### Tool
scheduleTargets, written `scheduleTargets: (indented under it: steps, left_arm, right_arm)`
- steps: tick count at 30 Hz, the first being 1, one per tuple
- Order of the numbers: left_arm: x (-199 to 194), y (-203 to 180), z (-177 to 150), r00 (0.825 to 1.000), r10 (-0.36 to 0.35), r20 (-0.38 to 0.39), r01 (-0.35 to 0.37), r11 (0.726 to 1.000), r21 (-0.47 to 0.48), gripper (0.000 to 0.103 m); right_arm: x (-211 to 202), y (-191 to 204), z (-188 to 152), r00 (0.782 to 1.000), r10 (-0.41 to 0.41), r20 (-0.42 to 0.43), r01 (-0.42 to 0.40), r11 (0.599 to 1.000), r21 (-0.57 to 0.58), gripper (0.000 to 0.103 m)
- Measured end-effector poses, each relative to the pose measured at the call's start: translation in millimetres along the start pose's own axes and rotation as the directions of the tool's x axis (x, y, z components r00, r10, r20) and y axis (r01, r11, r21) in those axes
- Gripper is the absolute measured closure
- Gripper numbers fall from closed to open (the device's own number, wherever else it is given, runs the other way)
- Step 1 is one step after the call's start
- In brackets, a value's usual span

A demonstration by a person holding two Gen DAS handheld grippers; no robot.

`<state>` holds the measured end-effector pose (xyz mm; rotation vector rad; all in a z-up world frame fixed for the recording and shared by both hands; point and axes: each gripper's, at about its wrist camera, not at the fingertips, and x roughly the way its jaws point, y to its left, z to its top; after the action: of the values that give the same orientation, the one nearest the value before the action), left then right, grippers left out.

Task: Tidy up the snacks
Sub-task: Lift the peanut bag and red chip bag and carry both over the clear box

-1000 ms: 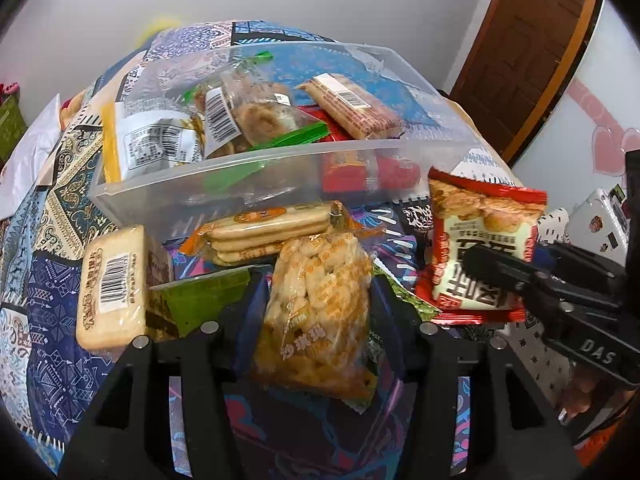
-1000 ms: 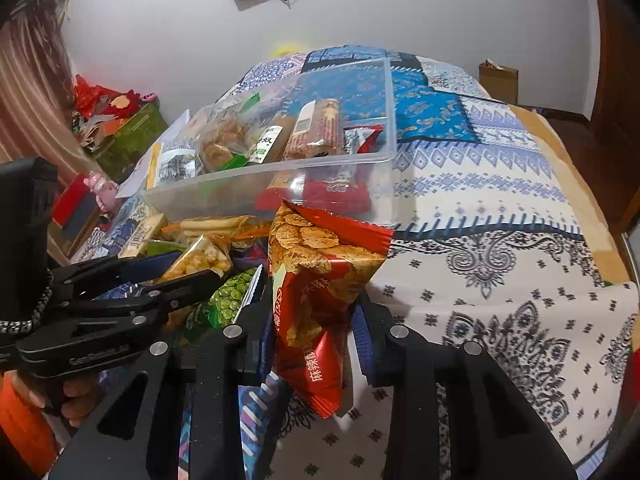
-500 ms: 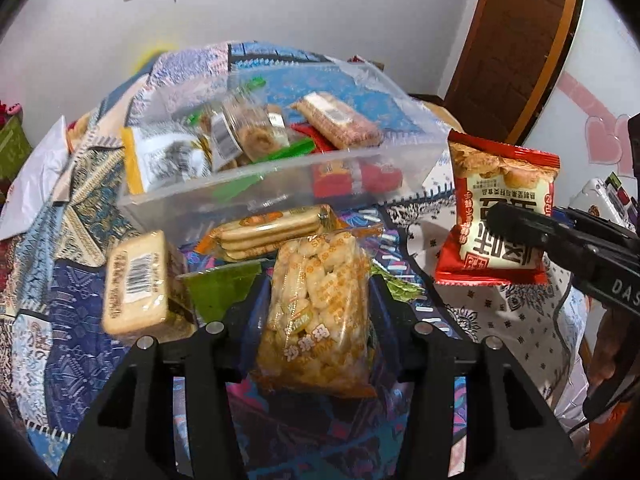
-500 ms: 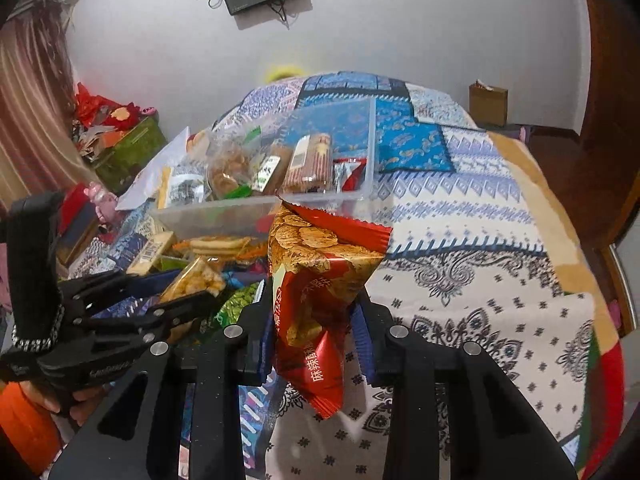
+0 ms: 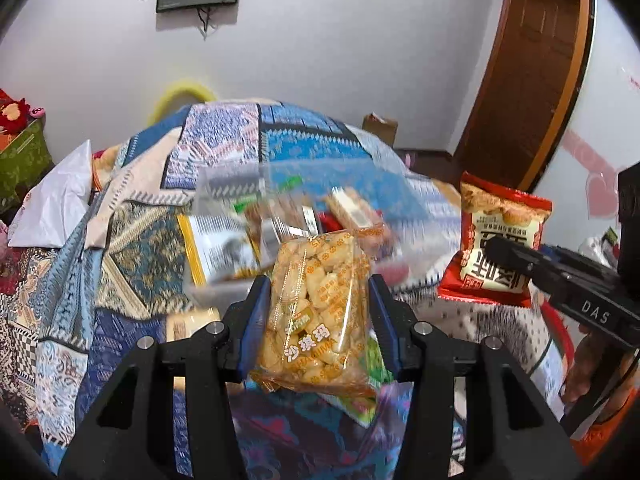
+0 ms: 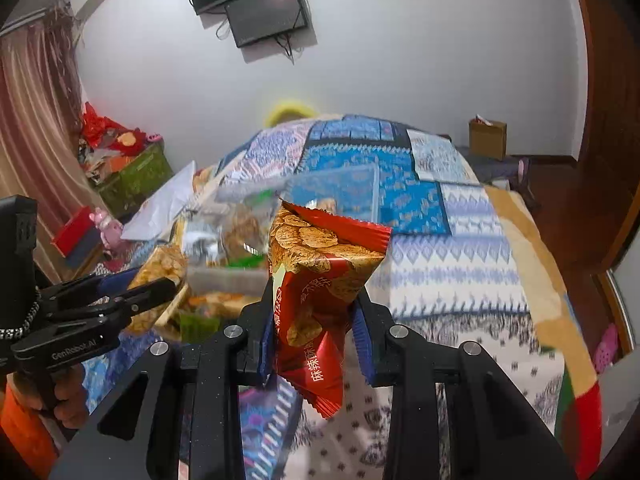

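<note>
My left gripper [image 5: 318,320] is shut on a clear orange-printed pack of puffed sticks [image 5: 316,308], held up above the bed. My right gripper [image 6: 314,320] is shut on a red snack bag with biscuit pictures [image 6: 316,276]; that bag also shows at the right of the left wrist view [image 5: 496,248]. The left gripper and its pack show at the left of the right wrist view [image 6: 160,276]. A clear plastic bin [image 5: 224,184] with several snack packs sits on the bed beyond both grippers, blurred by motion; in the right wrist view the bin [image 6: 360,188] is behind the red bag.
A patterned blue quilt [image 5: 132,240] covers the bed. A green pack [image 5: 372,368] and a biscuit pack [image 5: 188,322] lie below my left gripper. A white bag [image 5: 60,204] lies at the bed's left edge. A wooden door [image 5: 532,60] stands at the right.
Both grippers have risen with their packs and tilted upward; the bin and the loose snacks have dropped lower and farther away in both views.
</note>
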<state>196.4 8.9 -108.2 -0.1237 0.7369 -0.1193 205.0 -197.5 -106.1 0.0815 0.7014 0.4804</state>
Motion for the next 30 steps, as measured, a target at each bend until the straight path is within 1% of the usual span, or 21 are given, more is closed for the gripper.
scheduleTargets:
  steps: [8, 16, 21, 26, 30]
  left_arm:
    - [14, 17, 32, 0.999, 0.038, 0.036, -0.037, 0.999, -0.025, 0.054]
    - [42, 41, 61, 0.992, 0.117, 0.046, -0.113, 0.991, -0.074, 0.054]
    - [68, 54, 71, 0.988, 0.155, 0.022, -0.152, 0.984, -0.095, 0.054]
    - [92, 59, 75, 0.978, 0.209, -0.003, -0.209, 0.975, -0.076, 0.054]
    - [105, 61, 76, 0.975, 0.222, -0.025, -0.223, 0.973, -0.065, 0.054]
  right_arm:
    - [23, 9, 28, 1.000, 0.013, 0.023, -0.012, 1.000, -0.020, 0.073]
    - [61, 19, 45, 1.000, 0.022, -0.012, -0.023, 0.999, -0.049, 0.073]
    - [89, 22, 50, 0.997, 0.037, -0.061, -0.040, 0.998, -0.051, 0.073]
    - [114, 27, 50, 0.993, 0.052, -0.109, -0.056, 0.998, -0.040, 0.073]
    - [126, 31, 49, 0.992, 0.027, -0.126, -0.035, 0.998, -0.059, 0.073]
